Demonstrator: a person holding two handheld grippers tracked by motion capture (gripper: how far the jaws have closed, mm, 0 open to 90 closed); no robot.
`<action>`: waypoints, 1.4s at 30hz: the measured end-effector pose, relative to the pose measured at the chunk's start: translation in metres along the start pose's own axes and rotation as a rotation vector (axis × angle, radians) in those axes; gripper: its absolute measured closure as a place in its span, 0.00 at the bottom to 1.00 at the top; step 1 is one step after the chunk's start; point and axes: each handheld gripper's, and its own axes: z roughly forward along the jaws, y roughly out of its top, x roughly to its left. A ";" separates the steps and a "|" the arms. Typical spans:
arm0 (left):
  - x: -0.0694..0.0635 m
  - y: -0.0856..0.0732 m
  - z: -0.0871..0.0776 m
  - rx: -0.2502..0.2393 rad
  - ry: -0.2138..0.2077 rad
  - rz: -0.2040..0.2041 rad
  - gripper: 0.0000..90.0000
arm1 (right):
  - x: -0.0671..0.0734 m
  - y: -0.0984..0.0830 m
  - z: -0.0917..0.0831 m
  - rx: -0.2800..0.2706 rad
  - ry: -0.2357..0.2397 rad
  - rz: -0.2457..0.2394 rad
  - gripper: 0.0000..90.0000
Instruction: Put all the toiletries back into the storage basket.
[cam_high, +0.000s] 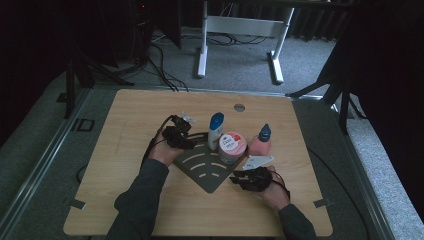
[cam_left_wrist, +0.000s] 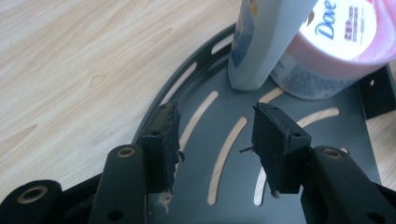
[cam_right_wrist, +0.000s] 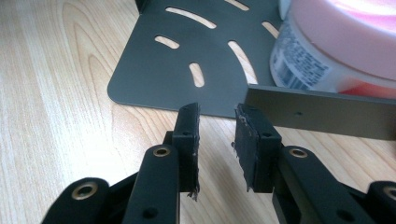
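1. One white bottle (cam_left_wrist: 266, 42) with a blue cap stands upright on a dark slotted corner shelf plate (cam_high: 202, 167) at mid-desk, touching a pink Dove jar (cam_high: 231, 146). It looks light, rigid and slick; a grip low on its body seems safest.
2. The left gripper (cam_left_wrist: 217, 140) hangs just short of it, jaws apart and empty.
3. The right gripper (cam_right_wrist: 217, 140), jaws apart, sits at the plate's upturned edge on the desk (cam_high: 125, 150).
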 end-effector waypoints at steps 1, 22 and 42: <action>0.000 -0.003 0.001 0.003 -0.003 0.004 0.57 | -0.001 0.000 -0.002 -0.001 -0.003 0.001 0.78; -0.002 -0.025 0.010 0.018 -0.010 0.020 0.58 | -0.029 0.013 -0.048 0.003 -0.126 0.022 0.78; 0.000 -0.047 0.022 0.038 -0.007 0.011 0.64 | -0.050 0.021 -0.076 0.004 -0.193 0.058 0.76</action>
